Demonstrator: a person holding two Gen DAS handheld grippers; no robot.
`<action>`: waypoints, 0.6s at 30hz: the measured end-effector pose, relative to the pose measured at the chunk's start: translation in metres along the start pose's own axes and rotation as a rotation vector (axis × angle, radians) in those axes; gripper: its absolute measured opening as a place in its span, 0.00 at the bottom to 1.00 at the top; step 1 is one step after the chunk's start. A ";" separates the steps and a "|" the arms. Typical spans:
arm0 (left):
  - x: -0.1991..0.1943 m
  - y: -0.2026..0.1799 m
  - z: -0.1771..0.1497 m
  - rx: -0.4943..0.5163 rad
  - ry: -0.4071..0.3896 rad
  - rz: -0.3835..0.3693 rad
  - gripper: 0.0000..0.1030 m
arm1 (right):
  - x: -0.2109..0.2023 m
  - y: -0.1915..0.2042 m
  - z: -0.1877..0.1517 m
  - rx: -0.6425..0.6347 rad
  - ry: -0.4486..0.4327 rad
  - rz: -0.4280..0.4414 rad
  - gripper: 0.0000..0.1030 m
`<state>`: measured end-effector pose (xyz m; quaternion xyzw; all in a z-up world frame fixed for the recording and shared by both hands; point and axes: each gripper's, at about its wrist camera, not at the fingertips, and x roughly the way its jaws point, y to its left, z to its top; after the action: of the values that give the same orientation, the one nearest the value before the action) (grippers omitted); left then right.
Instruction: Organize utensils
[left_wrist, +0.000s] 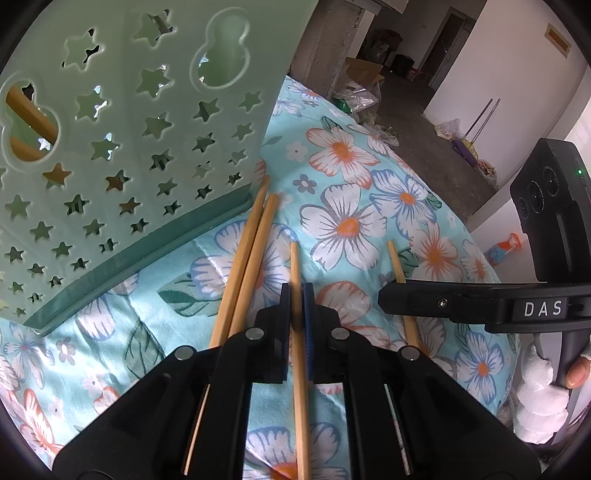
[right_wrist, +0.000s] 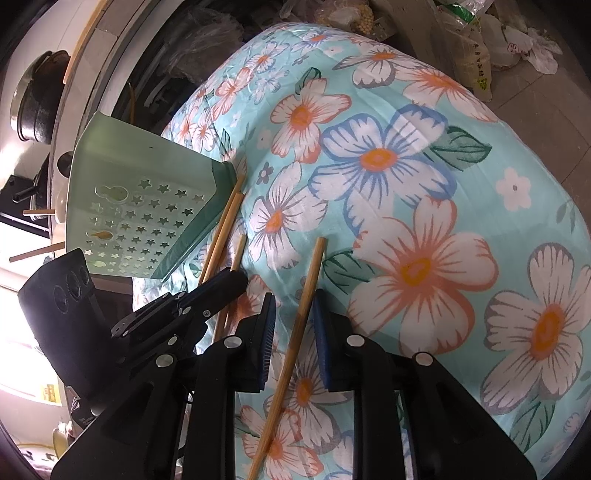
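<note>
Left gripper (left_wrist: 295, 295) pinches one chopstick (left_wrist: 295, 266), right gripper (right_wrist: 293, 314) wide astride another chopstick (right_wrist: 310, 280), green holder (left_wrist: 122, 155) beside.

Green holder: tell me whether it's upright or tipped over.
Tipped over. The green holder lies on its side on the floral cloth, its star-holed wall facing up, with loose chopsticks beside it.
</note>
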<state>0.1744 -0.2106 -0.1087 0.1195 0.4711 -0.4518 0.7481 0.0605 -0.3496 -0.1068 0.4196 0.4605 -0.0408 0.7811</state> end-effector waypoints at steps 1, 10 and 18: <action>0.000 0.000 0.000 0.000 -0.001 0.000 0.06 | 0.000 0.000 0.000 0.000 -0.001 0.000 0.19; -0.002 -0.005 0.002 0.011 0.003 0.027 0.05 | 0.000 0.001 0.001 -0.017 0.007 -0.006 0.14; -0.025 -0.011 0.007 0.004 -0.039 0.024 0.05 | -0.007 0.015 0.005 -0.054 -0.005 0.059 0.10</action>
<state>0.1663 -0.2069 -0.0826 0.1175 0.4541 -0.4461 0.7623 0.0668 -0.3451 -0.0914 0.4118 0.4472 -0.0065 0.7940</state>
